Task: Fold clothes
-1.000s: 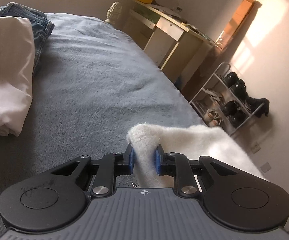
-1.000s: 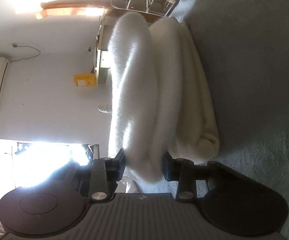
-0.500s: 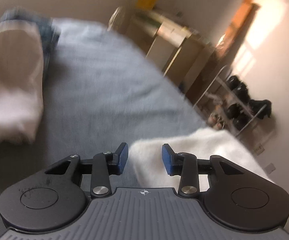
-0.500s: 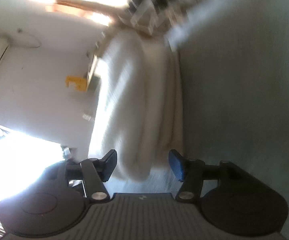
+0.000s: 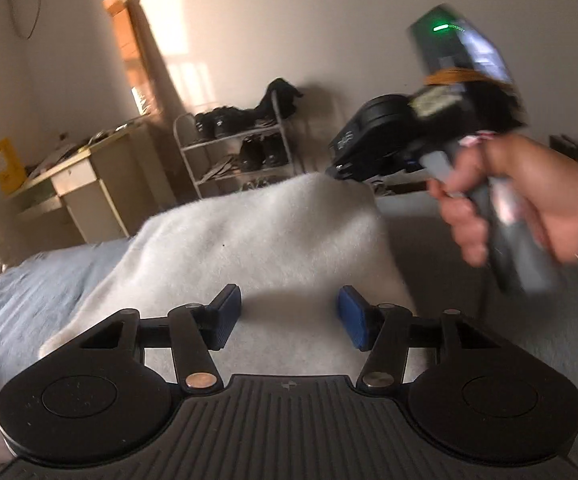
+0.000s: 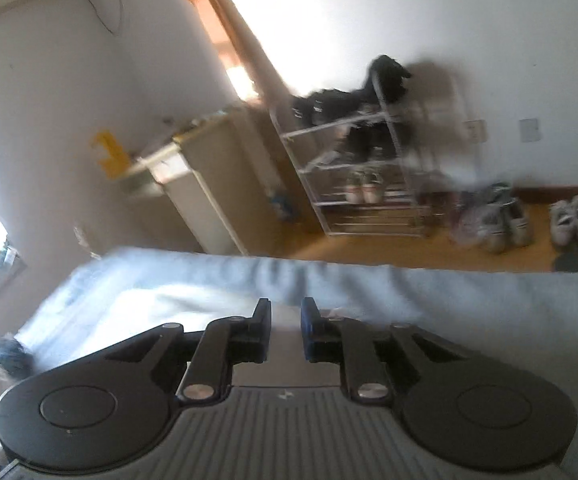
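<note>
Blur smears the right claw (image 5: 339,168) meeting the white garment (image 5: 249,236).

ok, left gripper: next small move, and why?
Probably lower the left gripper and close on the white fleece edge below it: its jaws have just opened and grip nothing. The right gripper, jaws just closing, sits at the raised far corner; grip unclear.

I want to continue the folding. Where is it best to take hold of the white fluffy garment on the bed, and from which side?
Probably grip the raised far corner of the white fluffy garment, beside the right gripper. There the fabric peaks into a narrow ridge that the jaws can span. Approach from the shoe-rack side, above the bed; the middle lies flat.
</note>
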Action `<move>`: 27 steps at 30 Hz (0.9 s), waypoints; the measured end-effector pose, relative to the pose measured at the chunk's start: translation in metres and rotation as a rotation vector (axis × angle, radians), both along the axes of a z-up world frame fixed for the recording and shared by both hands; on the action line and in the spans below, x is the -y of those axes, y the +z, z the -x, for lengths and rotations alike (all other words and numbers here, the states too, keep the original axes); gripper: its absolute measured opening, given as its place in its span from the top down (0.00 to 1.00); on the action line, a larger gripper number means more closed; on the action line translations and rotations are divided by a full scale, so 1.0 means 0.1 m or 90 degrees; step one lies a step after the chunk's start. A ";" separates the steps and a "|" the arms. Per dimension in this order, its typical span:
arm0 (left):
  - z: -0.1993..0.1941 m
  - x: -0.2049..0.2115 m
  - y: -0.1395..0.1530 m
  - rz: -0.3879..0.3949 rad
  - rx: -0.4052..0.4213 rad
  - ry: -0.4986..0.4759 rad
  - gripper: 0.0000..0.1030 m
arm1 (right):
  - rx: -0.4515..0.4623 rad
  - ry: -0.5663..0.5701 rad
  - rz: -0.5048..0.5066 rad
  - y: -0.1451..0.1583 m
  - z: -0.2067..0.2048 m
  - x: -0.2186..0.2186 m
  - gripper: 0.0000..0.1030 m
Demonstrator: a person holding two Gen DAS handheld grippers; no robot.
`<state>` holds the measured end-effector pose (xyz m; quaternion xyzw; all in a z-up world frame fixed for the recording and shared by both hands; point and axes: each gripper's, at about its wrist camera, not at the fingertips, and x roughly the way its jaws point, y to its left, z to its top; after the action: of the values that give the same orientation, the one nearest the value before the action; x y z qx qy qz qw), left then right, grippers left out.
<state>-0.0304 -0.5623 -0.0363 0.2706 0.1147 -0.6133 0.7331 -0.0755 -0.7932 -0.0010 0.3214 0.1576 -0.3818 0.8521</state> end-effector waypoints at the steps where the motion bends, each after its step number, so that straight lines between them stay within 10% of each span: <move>1: 0.01 -0.01 -0.01 0.001 0.006 -0.005 0.47 | -0.005 -0.010 -0.018 -0.12 0.00 0.05 0.84; 7: -0.10 0.01 0.03 -0.006 -0.012 -0.019 0.45 | 0.074 -0.047 0.009 -0.03 0.53 -0.11 0.84; 10: -0.13 0.00 0.02 -0.008 -0.022 -0.025 0.43 | 0.128 0.072 0.099 0.20 0.71 -0.53 0.83; 13: -0.14 0.00 0.00 -0.010 -0.026 -0.028 0.42 | 0.038 0.218 0.123 0.14 0.49 -0.72 0.84; 15: -0.14 0.01 0.00 -0.012 -0.028 -0.028 0.42 | -0.034 0.170 0.110 0.00 0.39 -0.63 0.84; 19: -0.16 0.03 0.02 -0.021 -0.032 -0.029 0.42 | 0.031 0.077 0.026 -0.06 0.61 -0.40 0.83; 24: -0.20 0.04 0.03 -0.029 -0.036 -0.045 0.40 | -0.036 0.295 0.085 -0.09 0.49 -0.94 0.83; 27: -0.21 0.04 0.02 -0.029 -0.036 -0.045 0.40 | -0.113 0.185 0.103 -0.15 0.53 -0.82 0.83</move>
<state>-0.0099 -0.5666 -0.0339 0.2740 0.1398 -0.6435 0.7009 -0.1282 -0.7110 -0.0157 0.1907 0.2452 -0.2930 0.9043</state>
